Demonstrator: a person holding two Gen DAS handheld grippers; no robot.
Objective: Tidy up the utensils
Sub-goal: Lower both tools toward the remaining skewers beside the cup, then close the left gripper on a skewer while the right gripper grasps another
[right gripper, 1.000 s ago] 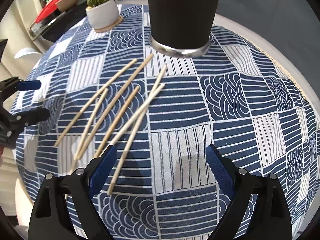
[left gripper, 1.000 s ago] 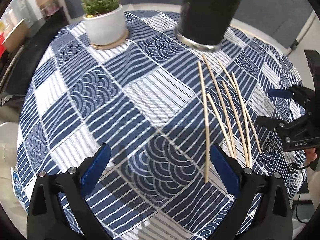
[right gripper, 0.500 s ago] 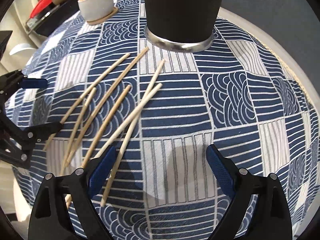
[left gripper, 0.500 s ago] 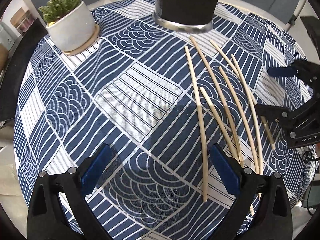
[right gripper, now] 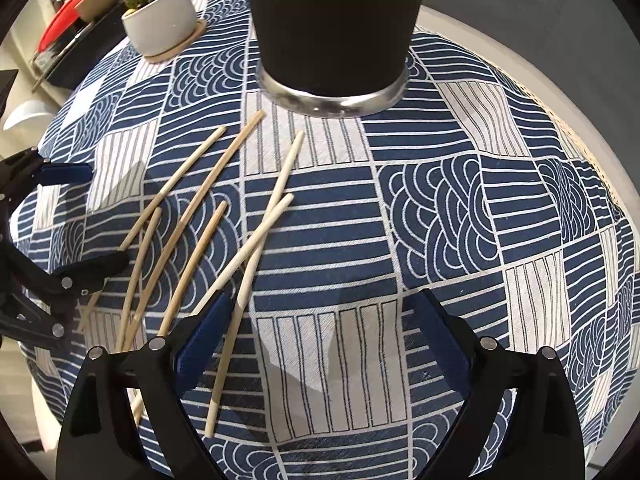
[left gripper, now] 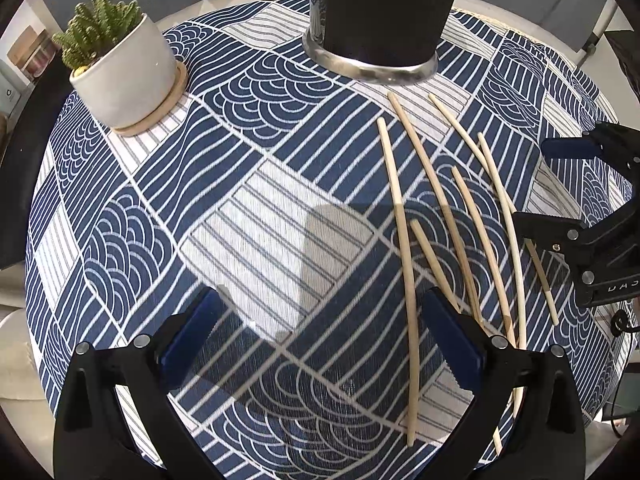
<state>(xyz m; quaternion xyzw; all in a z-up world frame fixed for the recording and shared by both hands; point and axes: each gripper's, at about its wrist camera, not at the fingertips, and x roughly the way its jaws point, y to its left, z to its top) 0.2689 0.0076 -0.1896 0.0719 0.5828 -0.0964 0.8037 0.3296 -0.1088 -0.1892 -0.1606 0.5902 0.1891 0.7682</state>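
Several wooden chopsticks lie fanned on the blue-and-white patterned tablecloth, seen too in the right wrist view. A tall black holder with a silver base stands upright just beyond their far tips. My left gripper hovers open over the cloth, its right finger above the near ends of the sticks. My right gripper is open too, its left finger over the pale chopsticks. Each gripper shows in the other's view, the right gripper and the left gripper, both empty.
A white pot with a green succulent sits on a wooden coaster at the far left of the round table. Shelving with a red item stands beyond the table's left edge.
Both grippers have moved forward toward the black holder, which looms larger now. The left gripper has shifted right, closer to the chopsticks. Nothing was grasped.
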